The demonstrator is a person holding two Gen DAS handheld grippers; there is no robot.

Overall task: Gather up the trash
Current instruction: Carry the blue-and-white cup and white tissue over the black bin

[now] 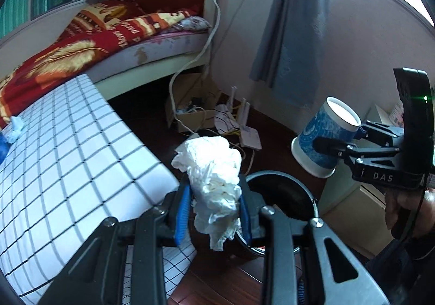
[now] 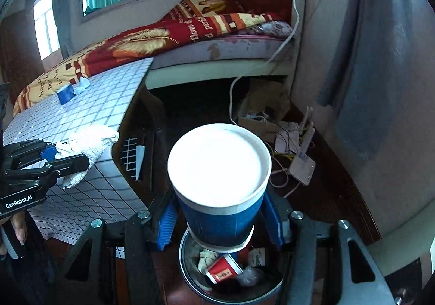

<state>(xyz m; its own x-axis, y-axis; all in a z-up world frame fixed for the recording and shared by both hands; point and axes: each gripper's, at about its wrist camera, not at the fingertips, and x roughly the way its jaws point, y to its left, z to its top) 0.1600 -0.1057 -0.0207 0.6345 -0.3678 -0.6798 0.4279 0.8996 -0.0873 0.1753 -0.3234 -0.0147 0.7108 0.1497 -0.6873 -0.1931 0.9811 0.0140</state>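
The left claw [image 1: 214,212] points forward and downward, its blue-padded fingers [image 1: 182,212] closed partway on a crumpled white tissue [image 1: 214,185] that bulges out above and hangs below them. From the right wrist view, the same claw comes in level from the left edge, beside the corner of the worktop [image 2: 81,114], which is covered in a white cloth with a dark grid. A hand [image 2: 16,226] grips its handle low at the left edge.

The right claw [image 2: 220,223] also tilts downward, pinching a blue paper cup [image 2: 220,212] at its lower half, one finger on each side. The cup's white open mouth faces the camera, so it lies tipped back toward the wrist. From the left wrist view, the cup is held sideways, off to the right and higher than the tissue, with a hand [image 1: 402,204] on the claw's handle below it.

A round dark bin [image 2: 190,272] stands on the wooden floor [image 2: 334,196] directly under the cup; inside lie a small red cup [image 2: 224,271], some crumpled paper and a clear wrapper. In the left wrist view the bin's rim sits just behind and to the right of the tissue.

On the worktop, far from both claws, rest a blue roll of tape [image 2: 65,94] and a small wad of tissue [image 2: 83,84]. Behind it stands a bed [image 2: 217,52] with a red patterned blanket.
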